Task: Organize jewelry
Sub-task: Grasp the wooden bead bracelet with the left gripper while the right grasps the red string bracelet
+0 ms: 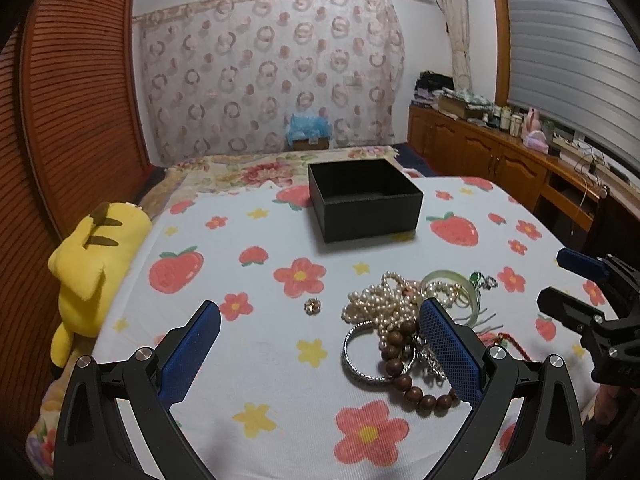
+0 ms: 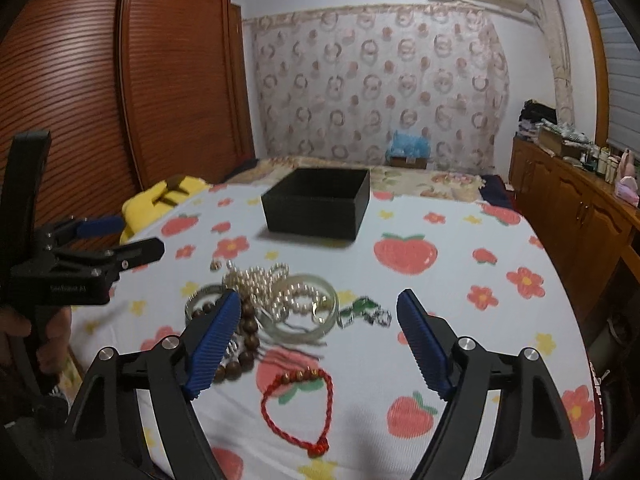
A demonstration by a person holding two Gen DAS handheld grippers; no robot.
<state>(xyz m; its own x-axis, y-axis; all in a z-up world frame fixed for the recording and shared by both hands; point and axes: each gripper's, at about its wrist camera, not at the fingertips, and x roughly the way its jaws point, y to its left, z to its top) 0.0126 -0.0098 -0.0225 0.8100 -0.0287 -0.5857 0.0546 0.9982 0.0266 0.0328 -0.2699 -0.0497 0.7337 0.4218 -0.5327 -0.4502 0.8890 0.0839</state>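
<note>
1. A heap of jewelry sits on a strawberry-print cloth (image 1: 248,364), well short of the empty black box (image 1: 365,200) behind it
2. The left gripper (image 1: 320,340) hangs open, holding nothing, with the pearl strands (image 1: 380,304) and wooden bead bracelet (image 1: 404,376) by its right finger
3. The right gripper (image 2: 320,328) is open too, framing the jade bangle (image 2: 304,316) above a red cord bracelet (image 2: 298,412)
4. Best practice here, arguably: lift one loose piece, not the tangle
</note>
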